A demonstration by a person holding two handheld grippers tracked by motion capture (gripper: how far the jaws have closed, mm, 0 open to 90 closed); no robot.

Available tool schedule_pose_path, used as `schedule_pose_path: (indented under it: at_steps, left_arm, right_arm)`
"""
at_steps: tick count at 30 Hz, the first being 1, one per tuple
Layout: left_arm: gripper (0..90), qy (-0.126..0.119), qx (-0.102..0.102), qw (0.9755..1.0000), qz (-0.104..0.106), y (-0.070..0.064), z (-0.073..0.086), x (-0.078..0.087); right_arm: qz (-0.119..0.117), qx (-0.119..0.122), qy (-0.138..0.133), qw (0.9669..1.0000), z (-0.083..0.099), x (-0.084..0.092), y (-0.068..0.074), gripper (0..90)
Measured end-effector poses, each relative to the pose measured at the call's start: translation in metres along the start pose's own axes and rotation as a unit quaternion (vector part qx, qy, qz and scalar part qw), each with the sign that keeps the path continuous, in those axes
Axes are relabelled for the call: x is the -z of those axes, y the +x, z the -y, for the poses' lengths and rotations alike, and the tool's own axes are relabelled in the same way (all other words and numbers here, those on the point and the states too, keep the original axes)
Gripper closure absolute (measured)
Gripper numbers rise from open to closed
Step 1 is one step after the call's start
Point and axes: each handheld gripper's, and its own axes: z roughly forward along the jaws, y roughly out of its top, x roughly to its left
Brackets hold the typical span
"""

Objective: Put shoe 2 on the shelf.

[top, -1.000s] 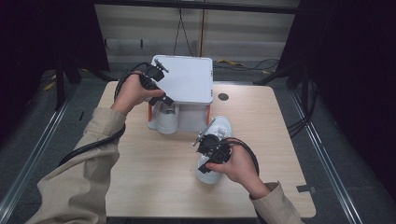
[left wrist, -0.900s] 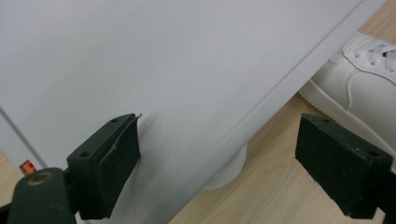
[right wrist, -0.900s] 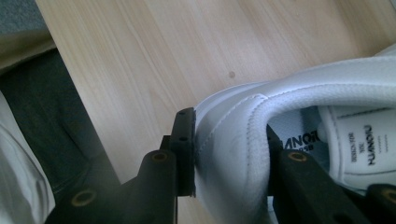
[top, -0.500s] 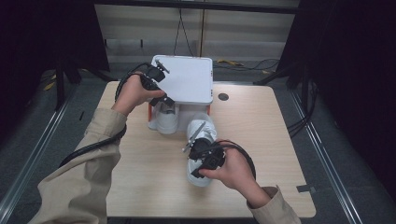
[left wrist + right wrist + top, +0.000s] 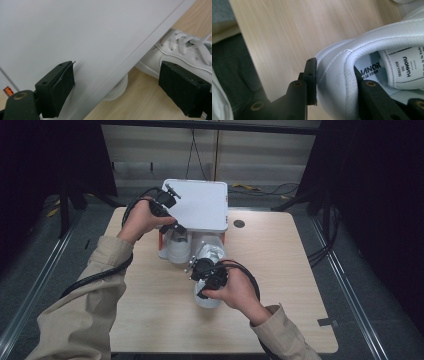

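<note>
A white box lid (image 5: 200, 205) sits over a red-sided box (image 5: 161, 239) at the table's back middle. My left gripper (image 5: 176, 211) stands open at the lid's left edge. In the left gripper view the lid (image 5: 75, 37) runs between the wide-apart jaws of the left gripper (image 5: 122, 91), and a laced white shoe (image 5: 182, 50) lies beyond the lid's edge. One white shoe (image 5: 176, 249) rests under the lid's front. My right gripper (image 5: 204, 276) is shut on the heel collar of a second white shoe (image 5: 210, 252), whose toe points at the box. In the right gripper view the right gripper (image 5: 334, 82) pinches that collar (image 5: 337, 72).
The light wooden table (image 5: 280, 285) has bare room on its right and front. A small dark round hole (image 5: 239, 223) sits right of the box. Cables trail from both grippers along the sleeves. The dark floor and metal rails (image 5: 30, 290) flank the table.
My right gripper has carried the white shoe leftward and toward the box, so its toe now meets the box front. The left gripper has stayed at the lid's edge.
</note>
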Motion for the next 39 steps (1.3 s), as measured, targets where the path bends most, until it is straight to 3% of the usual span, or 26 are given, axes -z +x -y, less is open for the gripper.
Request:
schedule_pose_path:
  at_steps: [6, 12, 19, 24, 27, 31, 34, 36, 39]
  left_arm:
    - [14.9, -0.001, 0.005, 0.9999, 0.010, 0.004, 0.000, 0.001]
    - [14.8, 0.011, -0.004, 0.9999, 0.011, 0.004, -0.003, 0.001]
    - [14.8, 0.007, -0.007, 0.9998, 0.017, 0.006, -0.002, 0.001]
    - [16.1, 0.007, -0.012, 0.9998, 0.017, 0.007, -0.002, 0.001]
    - [16.1, 0.003, -0.012, 0.9998, 0.017, 0.008, -0.001, 0.001]
    - [16.1, 0.000, -0.007, 0.9999, 0.014, 0.007, -0.001, 0.001]
    - [16.1, -0.001, -0.009, 0.9999, 0.009, 0.006, -0.001, 0.000]
    - [16.1, -0.001, -0.009, 0.9999, 0.008, 0.006, -0.001, 0.000]
    - [16.2, 0.002, -0.009, 0.9999, 0.007, 0.006, -0.002, 0.000]
  right_arm:
    - [-0.002, 0.001, 0.000, 1.0000, -0.010, -0.011, -0.016, 68.8]
    - [0.001, 0.012, 0.003, 0.9999, -0.021, -0.028, -0.033, 68.1]
    - [0.021, 0.029, 0.004, 0.9993, -0.033, -0.047, -0.058, 68.0]
    - [0.025, 0.017, -0.007, 0.9995, -0.041, -0.055, -0.077, 67.5]
    - [0.020, 0.009, -0.013, 0.9997, -0.042, -0.057, -0.081, 66.5]
    - [0.033, 0.004, -0.027, 0.9991, -0.040, -0.049, -0.079, 57.9]
    - [0.010, -0.015, -0.051, 0.9986, -0.035, -0.034, -0.078, 51.5]
    - [0.024, -0.009, -0.061, 0.9978, -0.031, -0.024, -0.074, 50.7]
    - [0.054, -0.003, -0.054, 0.9970, -0.025, -0.012, -0.064, 51.9]
